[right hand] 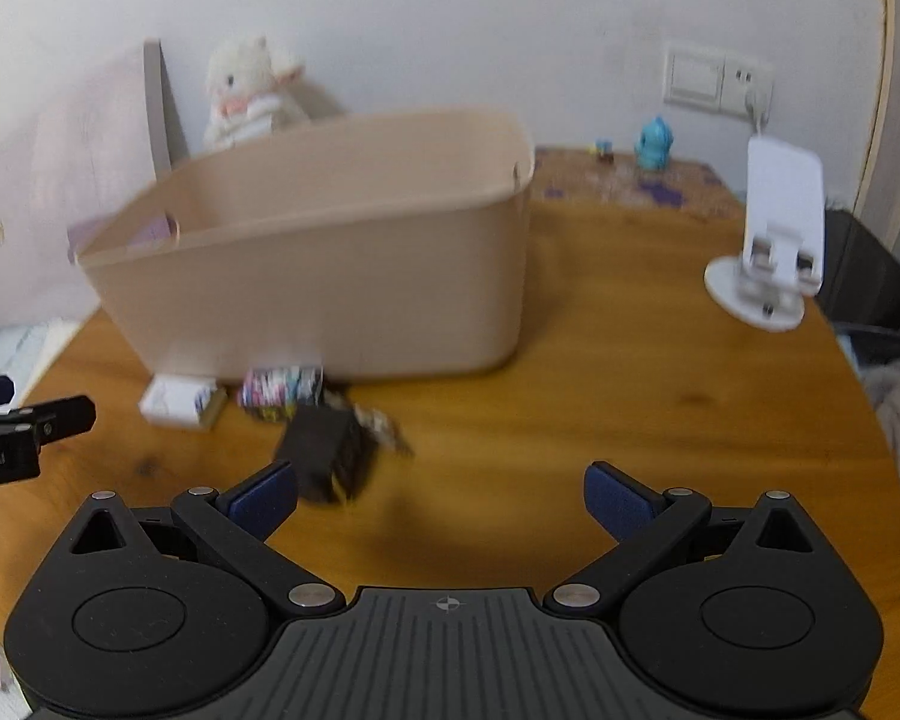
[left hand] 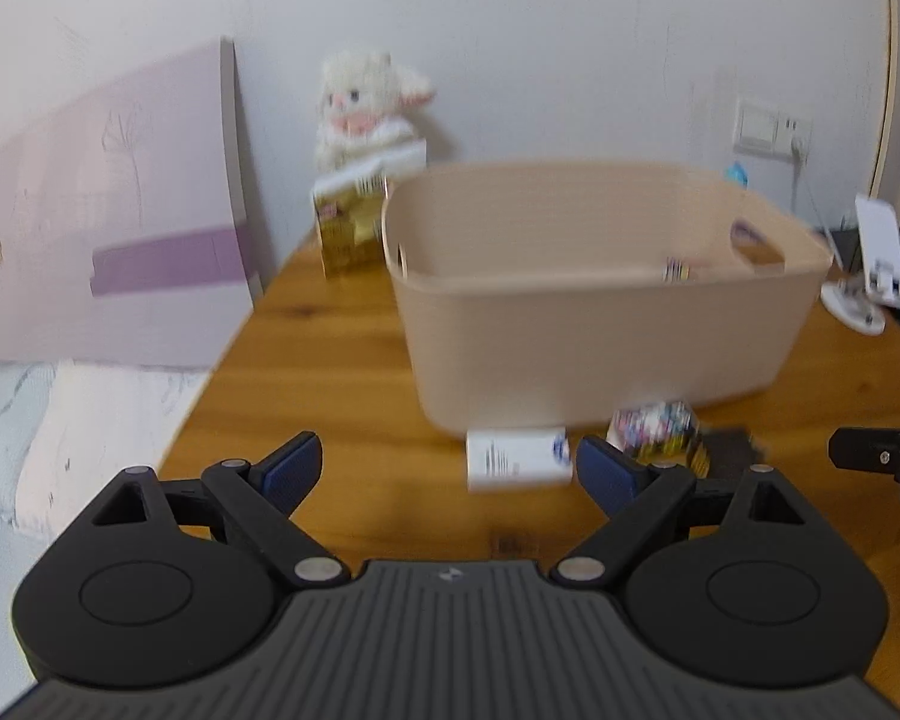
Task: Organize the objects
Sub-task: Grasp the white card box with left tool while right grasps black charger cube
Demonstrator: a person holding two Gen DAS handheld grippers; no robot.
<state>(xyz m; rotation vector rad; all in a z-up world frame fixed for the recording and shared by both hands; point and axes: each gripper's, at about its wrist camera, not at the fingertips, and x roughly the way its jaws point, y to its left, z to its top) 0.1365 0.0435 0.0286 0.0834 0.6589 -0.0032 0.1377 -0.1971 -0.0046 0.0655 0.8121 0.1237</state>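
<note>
A beige plastic bin (left hand: pixel 600 324) stands on the wooden table; it also shows in the right wrist view (right hand: pixel 342 276). In front of it lie a white box (left hand: pixel 517 459), a colourful packet (left hand: pixel 654 423) and a dark box (left hand: pixel 729 450). The right wrist view shows the white box (right hand: pixel 177 399), the packet (right hand: pixel 282 387) and the dark box (right hand: pixel 327 456). My left gripper (left hand: pixel 450 474) is open and empty, just short of the white box. My right gripper (right hand: pixel 441 501) is open and empty, to the right of the dark box.
A gold box (left hand: pixel 351 228) and a white plush toy (left hand: pixel 369 102) stand behind the bin at the wall. A white phone stand (right hand: pixel 774 240) is at the right, a blue figurine (right hand: pixel 654 144) at the back. A bed (left hand: pixel 60 414) lies left of the table edge.
</note>
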